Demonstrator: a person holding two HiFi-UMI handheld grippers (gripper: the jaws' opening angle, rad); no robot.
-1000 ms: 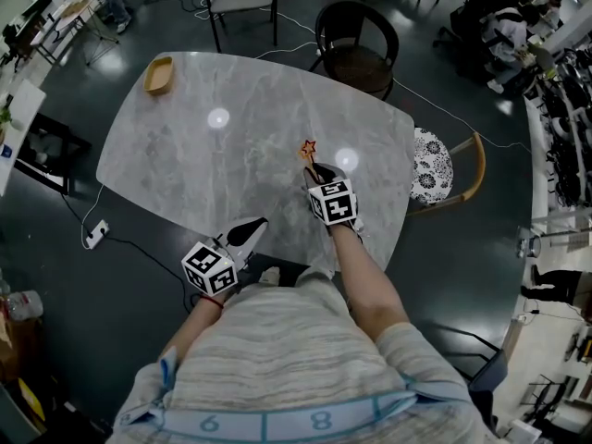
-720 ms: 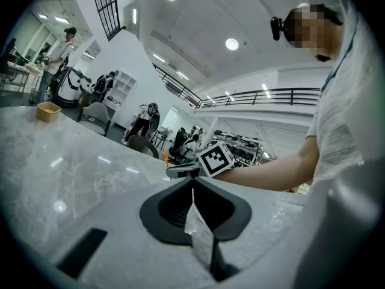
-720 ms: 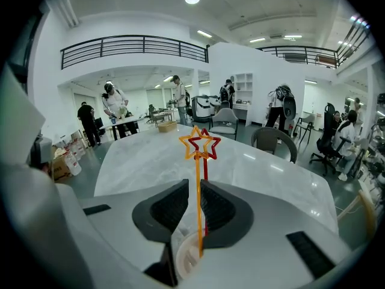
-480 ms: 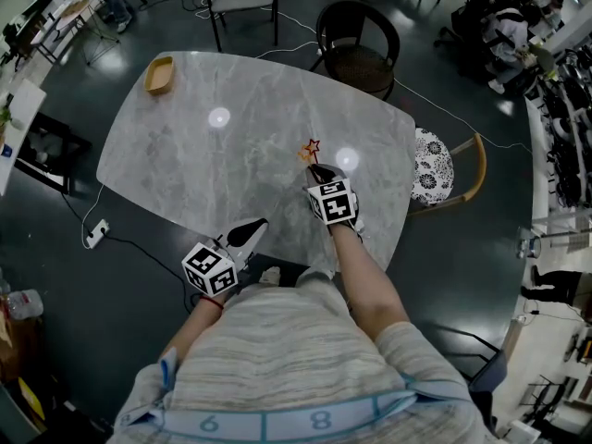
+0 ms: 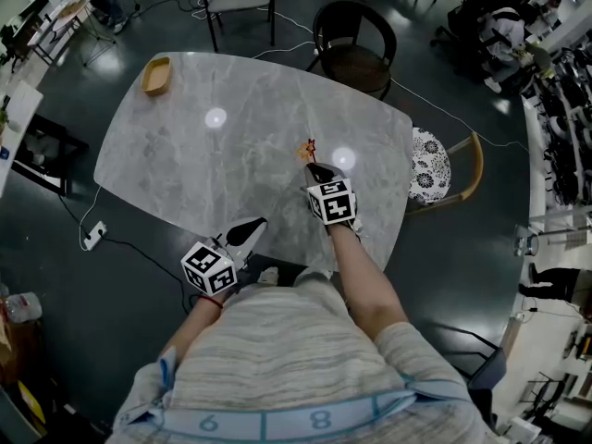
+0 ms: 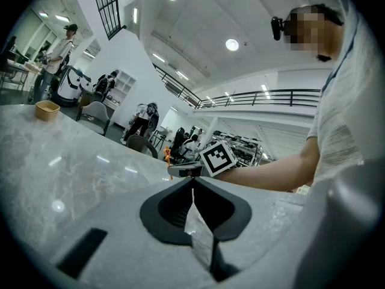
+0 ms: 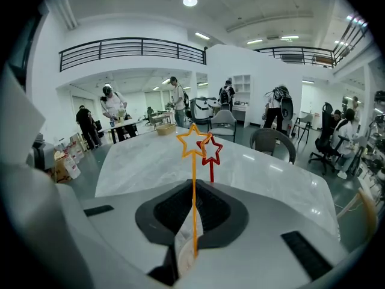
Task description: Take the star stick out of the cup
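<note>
Right tongs are clamped narrow on the thin shaft of an orange star stick. The shaft rises from between the pads to an open star outline at the centre of the right gripper view. A red star stick stands just behind it. The two stars overlap in that view, and the red stick's lower end is hidden by the body of the tongs.

Left tongs are pressed together with nothing between them. They point across the surface toward the marker cube on the other tongs.

In the head view the right tongs sit right of centre over the grey marbled surface, with both stars just above their tips. The right edge of the surface lies near them, and a chair with a patterned seat stands just beside that edge. The left tongs lie at the lower edge of the surface, with their cube past the edge over the dark floor.

Bare surface spreads from the stars to the upper left of the frame, where a small wooden tray lies near the corner. A dark round chair stands beyond the upper edge.
</note>
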